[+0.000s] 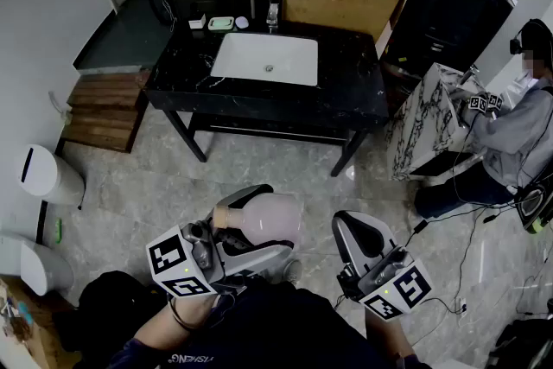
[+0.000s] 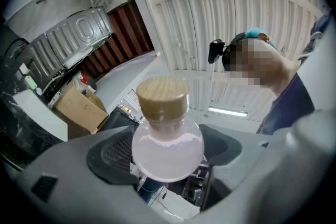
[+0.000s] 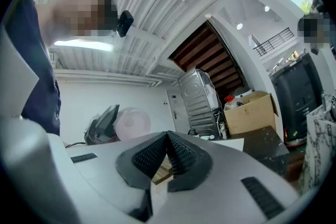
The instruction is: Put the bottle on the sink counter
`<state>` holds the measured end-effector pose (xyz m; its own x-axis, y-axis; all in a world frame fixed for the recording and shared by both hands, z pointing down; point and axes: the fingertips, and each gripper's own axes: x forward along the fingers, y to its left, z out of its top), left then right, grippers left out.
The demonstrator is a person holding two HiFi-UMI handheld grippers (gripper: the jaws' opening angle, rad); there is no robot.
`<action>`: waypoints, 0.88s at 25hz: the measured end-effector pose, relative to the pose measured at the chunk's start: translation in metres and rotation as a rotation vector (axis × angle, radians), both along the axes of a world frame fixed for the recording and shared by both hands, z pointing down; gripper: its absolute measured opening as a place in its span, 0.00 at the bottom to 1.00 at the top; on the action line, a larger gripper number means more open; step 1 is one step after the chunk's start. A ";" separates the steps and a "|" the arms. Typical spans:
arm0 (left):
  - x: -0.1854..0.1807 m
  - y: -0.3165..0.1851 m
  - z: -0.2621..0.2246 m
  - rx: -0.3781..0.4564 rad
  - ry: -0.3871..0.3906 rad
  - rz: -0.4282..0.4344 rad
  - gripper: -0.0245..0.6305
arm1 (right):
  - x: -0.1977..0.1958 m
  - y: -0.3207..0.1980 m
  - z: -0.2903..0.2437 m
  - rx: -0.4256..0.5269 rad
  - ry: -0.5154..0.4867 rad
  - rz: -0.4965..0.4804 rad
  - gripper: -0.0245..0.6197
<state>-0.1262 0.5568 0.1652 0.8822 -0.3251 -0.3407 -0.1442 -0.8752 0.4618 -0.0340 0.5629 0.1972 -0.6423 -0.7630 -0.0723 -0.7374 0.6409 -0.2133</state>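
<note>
Left claw [image 1: 258,225] — pink bottle [image 2: 167,150] tight between its pads

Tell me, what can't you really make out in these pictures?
Small items behind the basin: too small in the head view to identify.
Cardboard box contents: partly cut off by the head view's top edge, blurry.
Bottle in the left gripper: its cloudy pink wall hides whether anything is inside.
</note>
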 end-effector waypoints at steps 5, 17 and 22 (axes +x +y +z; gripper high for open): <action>0.000 0.003 0.002 0.003 -0.003 0.001 0.63 | 0.001 0.002 0.002 -0.001 0.003 -0.001 0.08; 0.024 0.003 0.010 -0.005 -0.007 -0.025 0.63 | 0.020 0.006 0.007 -0.003 -0.012 -0.045 0.08; 0.041 0.008 0.015 -0.008 -0.008 -0.048 0.63 | 0.038 0.009 0.012 -0.009 -0.016 -0.073 0.08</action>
<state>-0.0853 0.5647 0.1803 0.8681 -0.3704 -0.3303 -0.1903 -0.8631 0.4677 0.0036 0.5720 0.2095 -0.6950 -0.7149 -0.0762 -0.6851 0.6907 -0.2312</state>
